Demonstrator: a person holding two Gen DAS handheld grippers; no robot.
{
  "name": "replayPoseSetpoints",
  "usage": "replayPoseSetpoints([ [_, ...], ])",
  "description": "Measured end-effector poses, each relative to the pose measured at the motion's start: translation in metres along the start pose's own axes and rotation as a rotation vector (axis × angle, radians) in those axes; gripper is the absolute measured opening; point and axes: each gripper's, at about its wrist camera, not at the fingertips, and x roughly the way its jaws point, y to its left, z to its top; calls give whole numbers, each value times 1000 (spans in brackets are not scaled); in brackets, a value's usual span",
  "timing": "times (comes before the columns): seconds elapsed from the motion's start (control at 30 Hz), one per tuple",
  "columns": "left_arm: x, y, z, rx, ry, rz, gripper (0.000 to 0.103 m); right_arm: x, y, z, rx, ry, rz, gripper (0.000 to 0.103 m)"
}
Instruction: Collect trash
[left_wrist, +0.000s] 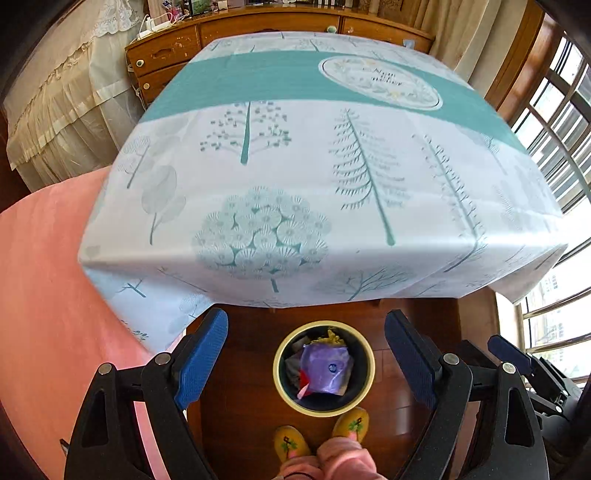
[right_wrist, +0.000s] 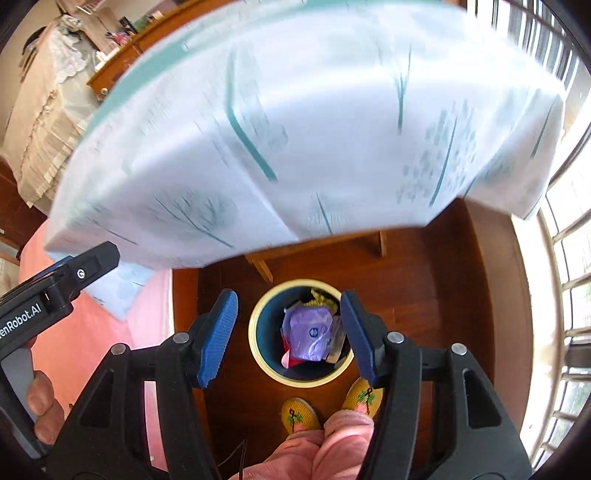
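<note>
Looking down past our pink trousers and yellow slippers, we hold the left gripper wide open with nothing between its blue pads. Our right gripper is partly open and also empty. Beyond both, on the wooden floor, the round bin holds a purple packet and other trash. Farther off is the surface under its tree-print cloth.

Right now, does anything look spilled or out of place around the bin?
Nothing stands out. The trash bin stands upright on the wooden floor with a purple packet and other wrappers inside; no litter shows on the floor or tablecloth.
</note>
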Motion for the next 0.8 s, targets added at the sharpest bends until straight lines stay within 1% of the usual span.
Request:
replayPoseSetpoints([
  [0.23, -72, -13, 24, 11, -46, -8, 89, -79, 21, 44, -48, -74, 16, 55],
  [0.37, -101, -17, 31, -2, -67, -1, 89, -116, 33, 64, -88, -102, 33, 56],
  [0.47, -115, -23, 38, -13, -82, 3, 89, -137, 44, 77, -116, -112, 39, 56],
  [0.6, -126, -31, 46, -6, -108, 38, 89, -151, 51, 88, -145, -122, 44, 56],
  [0.8, -132, -34, 53, -25, -121, 50, 89, -156, 53, 94, -146, -117, 62, 56],
])
